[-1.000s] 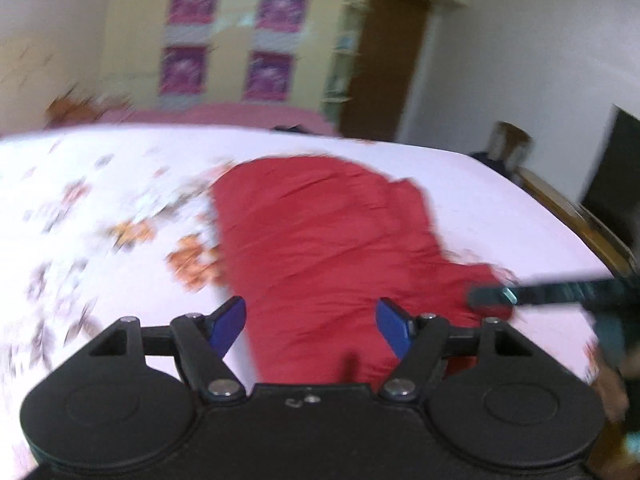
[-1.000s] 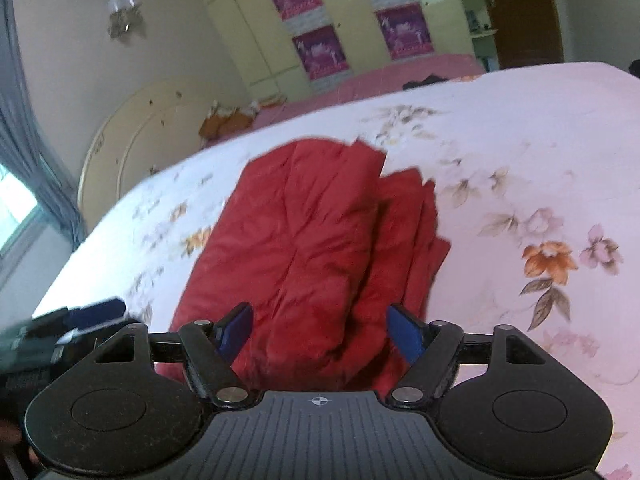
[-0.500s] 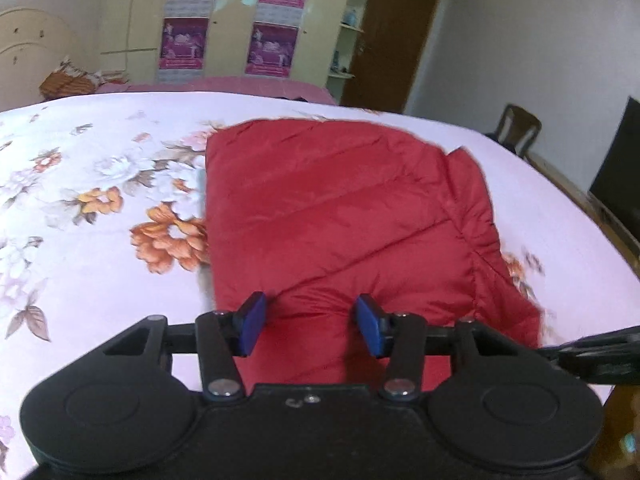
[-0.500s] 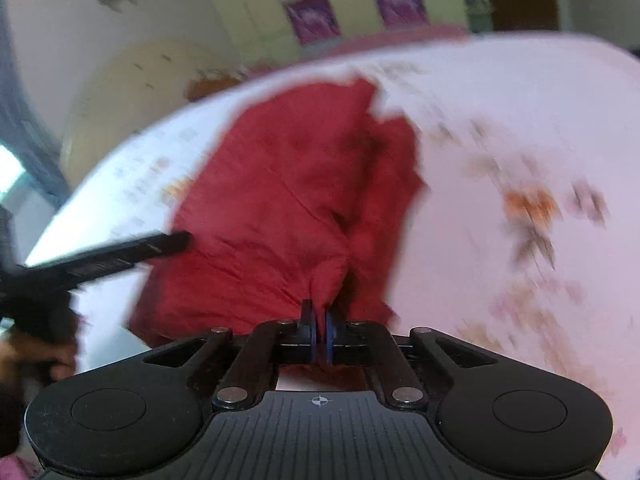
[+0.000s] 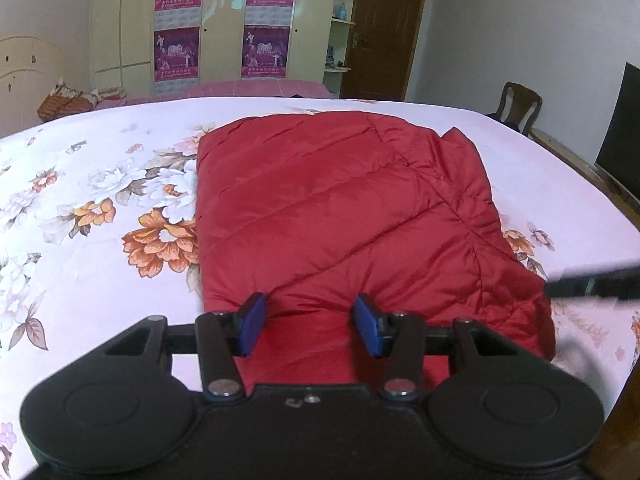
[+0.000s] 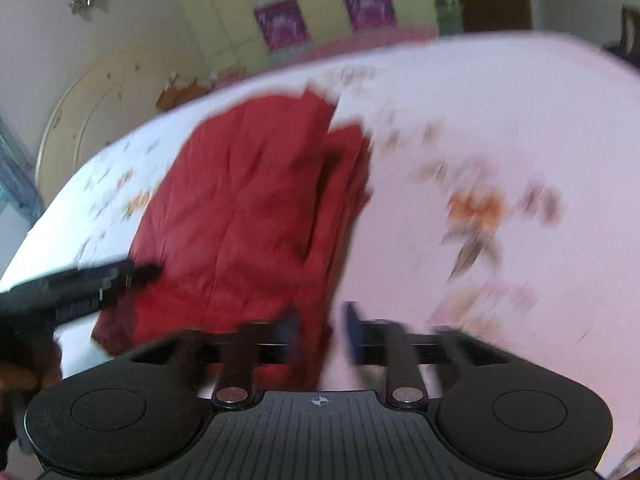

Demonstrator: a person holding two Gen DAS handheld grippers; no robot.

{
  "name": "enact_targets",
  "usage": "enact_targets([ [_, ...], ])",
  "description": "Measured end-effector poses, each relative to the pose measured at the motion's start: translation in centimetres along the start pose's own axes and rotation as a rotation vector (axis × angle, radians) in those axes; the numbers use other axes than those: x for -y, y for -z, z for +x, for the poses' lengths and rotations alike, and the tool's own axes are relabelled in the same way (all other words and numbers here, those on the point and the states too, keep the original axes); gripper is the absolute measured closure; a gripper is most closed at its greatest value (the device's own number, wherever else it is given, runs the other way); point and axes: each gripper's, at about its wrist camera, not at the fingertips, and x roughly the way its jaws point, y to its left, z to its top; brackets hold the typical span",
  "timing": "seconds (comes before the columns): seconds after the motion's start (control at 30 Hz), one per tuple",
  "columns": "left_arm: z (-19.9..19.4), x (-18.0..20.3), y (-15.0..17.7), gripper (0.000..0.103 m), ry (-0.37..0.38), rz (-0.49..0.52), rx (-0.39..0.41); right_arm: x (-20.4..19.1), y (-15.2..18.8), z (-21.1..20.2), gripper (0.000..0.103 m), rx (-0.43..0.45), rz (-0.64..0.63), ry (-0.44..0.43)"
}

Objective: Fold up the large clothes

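Note:
A red quilted jacket (image 5: 340,208) lies folded flat on the floral bedsheet (image 5: 100,160). My left gripper (image 5: 311,329) sits at its near edge, blue pads partly closed and pinching a bunched ridge of the puffy fabric. The right wrist view is blurred. There the jacket (image 6: 248,208) stretches away on the sheet (image 6: 500,112). My right gripper (image 6: 322,334) has its jaws opening, with the jacket's near corner lying loose between them. Each gripper shows in the other's view as a dark bar: the right gripper (image 5: 592,282) at the jacket's right corner, the left gripper (image 6: 80,288) at its left edge.
A wardrobe with purple posters (image 5: 220,20) and a brown door (image 5: 380,28) stand beyond the bed. A wooden chair (image 5: 520,108) and a dark screen (image 5: 620,132) line the right side. A cream headboard (image 6: 92,120) is at the left.
My left gripper came down onto the jacket's near edge and narrowed its jaws on it. My right gripper pinched shut on the jacket half a second ago and has now spread apart.

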Motion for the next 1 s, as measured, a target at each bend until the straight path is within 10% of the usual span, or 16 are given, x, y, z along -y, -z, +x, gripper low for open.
enact_targets([
  [0.43, 0.0, 0.0, -0.1, 0.056, 0.002, -0.004, -0.002, 1.0, -6.9, 7.9, 0.049, 0.02, 0.126, -0.117],
  [0.5, 0.0, 0.0, -0.1, 0.056, 0.005, -0.011, 0.0, 1.5, -7.0, 8.5, 0.09, 0.004, 0.164, -0.148],
  [1.0, 0.2, -2.4, -4.8, 0.056, 0.121, -0.105, 0.019, 2.9, -4.1, 12.1, 0.092, -0.01, 0.168, -0.003],
])
